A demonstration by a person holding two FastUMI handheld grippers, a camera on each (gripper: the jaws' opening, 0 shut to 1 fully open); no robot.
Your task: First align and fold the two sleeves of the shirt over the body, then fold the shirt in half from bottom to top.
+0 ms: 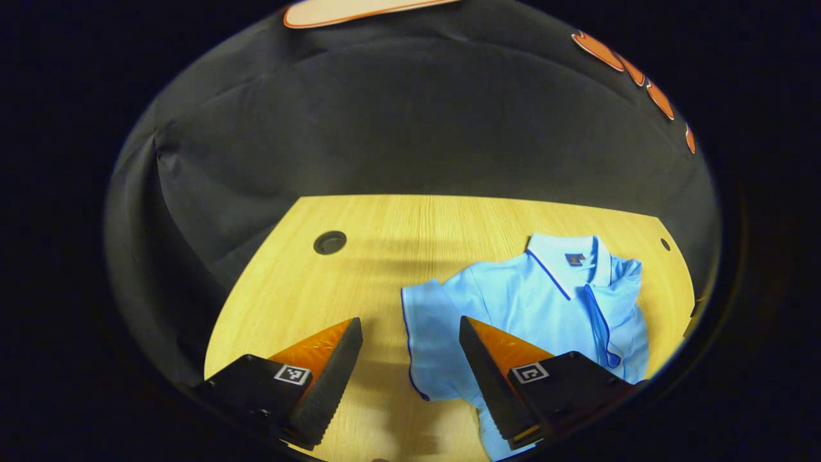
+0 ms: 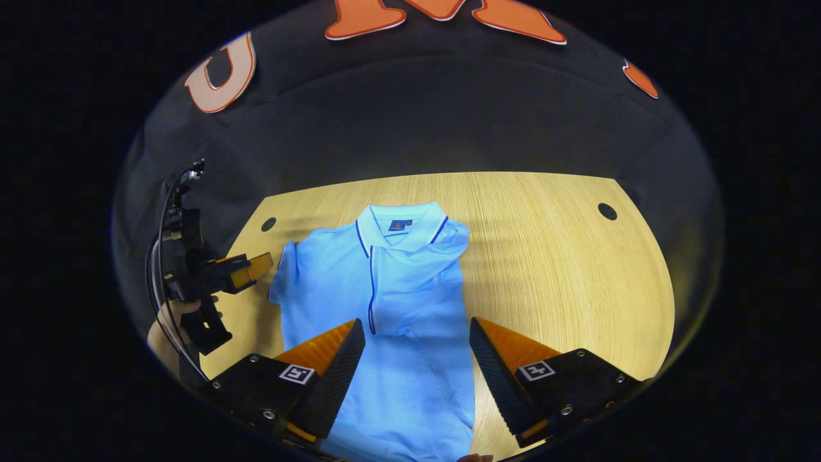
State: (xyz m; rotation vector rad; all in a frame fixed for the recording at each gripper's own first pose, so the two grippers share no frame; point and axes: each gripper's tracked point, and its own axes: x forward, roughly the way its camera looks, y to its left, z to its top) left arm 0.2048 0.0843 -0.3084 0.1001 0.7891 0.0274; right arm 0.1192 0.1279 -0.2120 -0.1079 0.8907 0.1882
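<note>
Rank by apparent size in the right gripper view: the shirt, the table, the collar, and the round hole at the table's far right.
1. table
2. shirt
3. collar
4. round hole

The shirt lies nearer the camera than the hole, but the gaps are wide enough that the order holds.

From my station, the shirt [image 2: 391, 308] runs off the lower edge of the right gripper view, its hem unseen, while its chest label [image 1: 575, 259] stays too small for me to read.

left tongs [image 1: 410, 337] apart | over shirt [image 1: 545, 301] sleeve | table [image 1: 385, 224]
</note>
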